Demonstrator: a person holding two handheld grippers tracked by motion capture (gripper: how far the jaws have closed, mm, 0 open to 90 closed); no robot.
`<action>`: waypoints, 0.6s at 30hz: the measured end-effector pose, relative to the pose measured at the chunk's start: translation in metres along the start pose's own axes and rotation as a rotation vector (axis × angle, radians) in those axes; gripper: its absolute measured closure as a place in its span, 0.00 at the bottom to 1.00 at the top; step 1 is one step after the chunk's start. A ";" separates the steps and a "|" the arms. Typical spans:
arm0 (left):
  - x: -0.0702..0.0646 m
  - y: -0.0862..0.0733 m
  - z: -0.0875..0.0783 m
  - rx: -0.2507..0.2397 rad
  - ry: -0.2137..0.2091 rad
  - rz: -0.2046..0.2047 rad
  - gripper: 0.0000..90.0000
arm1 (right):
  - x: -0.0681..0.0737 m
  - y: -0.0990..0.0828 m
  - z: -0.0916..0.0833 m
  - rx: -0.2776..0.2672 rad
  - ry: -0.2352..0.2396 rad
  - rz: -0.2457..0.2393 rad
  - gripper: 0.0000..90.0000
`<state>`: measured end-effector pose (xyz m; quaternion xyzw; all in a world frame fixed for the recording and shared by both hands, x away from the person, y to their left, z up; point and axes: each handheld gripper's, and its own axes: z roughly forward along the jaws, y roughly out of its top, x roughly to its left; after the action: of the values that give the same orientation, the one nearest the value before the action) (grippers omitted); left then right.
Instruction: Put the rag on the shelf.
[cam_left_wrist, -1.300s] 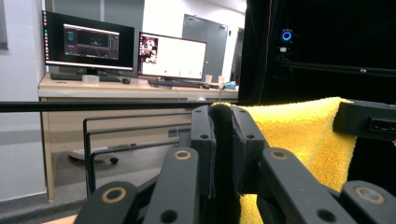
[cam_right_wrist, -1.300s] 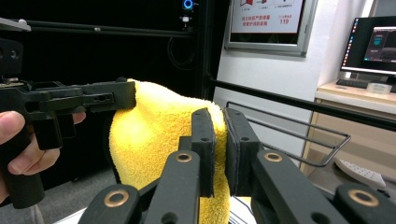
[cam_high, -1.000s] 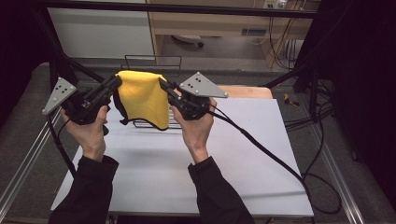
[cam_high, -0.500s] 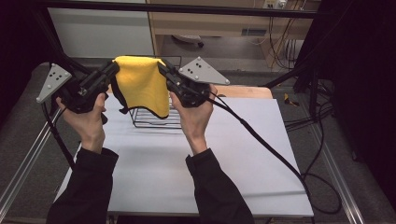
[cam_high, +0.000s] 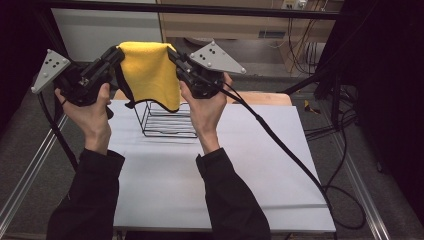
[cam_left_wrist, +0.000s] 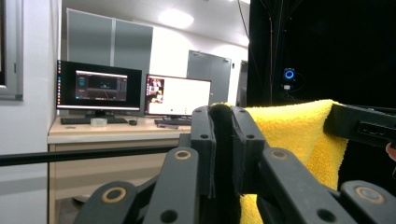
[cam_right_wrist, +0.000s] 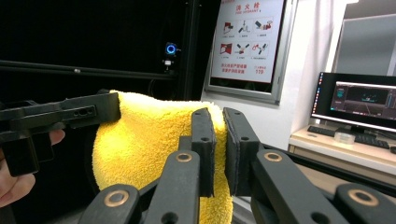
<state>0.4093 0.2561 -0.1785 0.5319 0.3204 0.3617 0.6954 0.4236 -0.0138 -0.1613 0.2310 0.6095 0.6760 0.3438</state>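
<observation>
Cloth: a bright yellow, thick-piled terry cloth (cam_high: 149, 72) hangs in the air between the two grippers, held by its upper corners, above the far part of the table and in front of the wire basket.
Cloth shape: the top edge runs almost straight from one gripper to the other; the body droops down to a rounded lower edge, with a dark strip along the left border.
Left gripper: the black two-jaw left gripper (cam_high: 116, 54) is clamped on the cloth's upper left corner; in the left gripper view its jaws stand nearly together with the cloth (cam_left_wrist: 299, 135) spreading off to one side of them.
Right gripper: the black two-jaw right gripper (cam_high: 172, 52) is pinched on the upper right corner; in the right gripper view the cloth (cam_right_wrist: 149, 140) sits between and behind the nearly closed jaws.
Hands: the left hand (cam_high: 90, 107) and right hand (cam_high: 205, 107) are raised, dark sleeves below them.
Basket: a black wire rack-like basket (cam_high: 167, 120) stands on the table, partly hidden by the cloth's lower edge.
Table: a white rectangular tabletop (cam_high: 260, 180).
Background: two lit monitors (cam_left_wrist: 135, 93) on a pale desk; a red-and-white wall poster (cam_right_wrist: 247, 39).
</observation>
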 end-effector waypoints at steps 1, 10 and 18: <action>0.000 0.000 0.000 0.000 0.000 0.000 0.90 | 0.000 0.000 0.000 0.000 0.000 0.000 0.93; 0.002 0.019 0.013 -0.010 0.003 0.017 0.90 | -0.007 0.019 0.011 -0.019 -0.016 -0.012 0.93; 0.005 0.028 0.026 -0.011 0.008 0.022 0.90 | -0.014 0.027 0.018 -0.031 -0.029 -0.018 0.93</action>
<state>0.4289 0.2521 -0.1460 0.5299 0.3155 0.3733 0.6930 0.4410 -0.0123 -0.1306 0.2301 0.5958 0.6789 0.3622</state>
